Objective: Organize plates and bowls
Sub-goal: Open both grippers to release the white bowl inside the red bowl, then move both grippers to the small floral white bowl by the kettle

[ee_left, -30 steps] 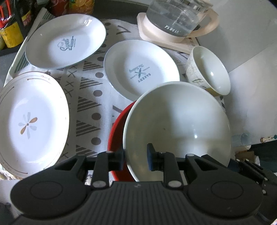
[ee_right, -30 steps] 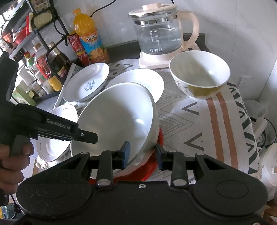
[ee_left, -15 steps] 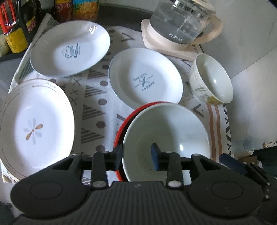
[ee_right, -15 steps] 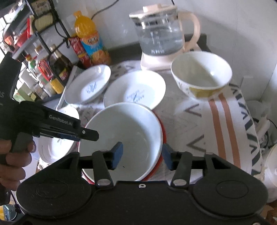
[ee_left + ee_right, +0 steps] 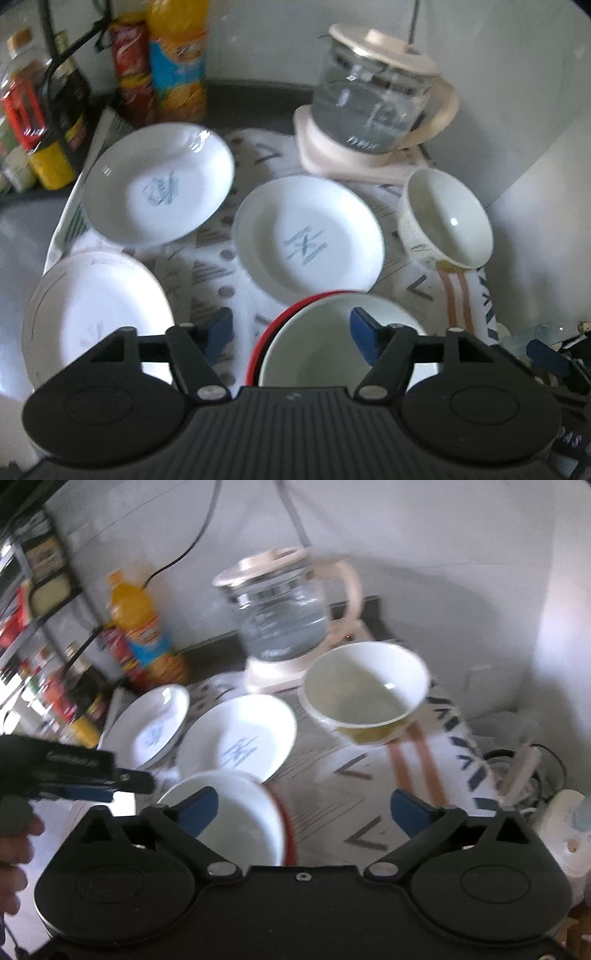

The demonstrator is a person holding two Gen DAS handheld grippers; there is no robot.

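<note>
A large white bowl (image 5: 332, 347) rests on a red plate (image 5: 273, 332) near the front of the patterned cloth; it also shows in the right wrist view (image 5: 236, 823). My left gripper (image 5: 291, 332) is open and pulled back, its fingers astride the bowl's near rim without touching. My right gripper (image 5: 304, 810) is open wide and empty, just right of the bowl. Two white printed plates (image 5: 159, 188) (image 5: 308, 236), a flower plate (image 5: 92, 317) and a small cream bowl (image 5: 448, 218) lie around.
A glass kettle on a cream base (image 5: 373, 110) stands at the back. Bottles and a rack (image 5: 173, 59) line the back left. The wall (image 5: 535, 129) is close on the right. Clutter (image 5: 535, 775) sits off the cloth's right edge.
Both grippers have let go of the white bowl, opened wide and drawn back. The bowl, tilted and held a second ago, now rests flat on the red plate.
</note>
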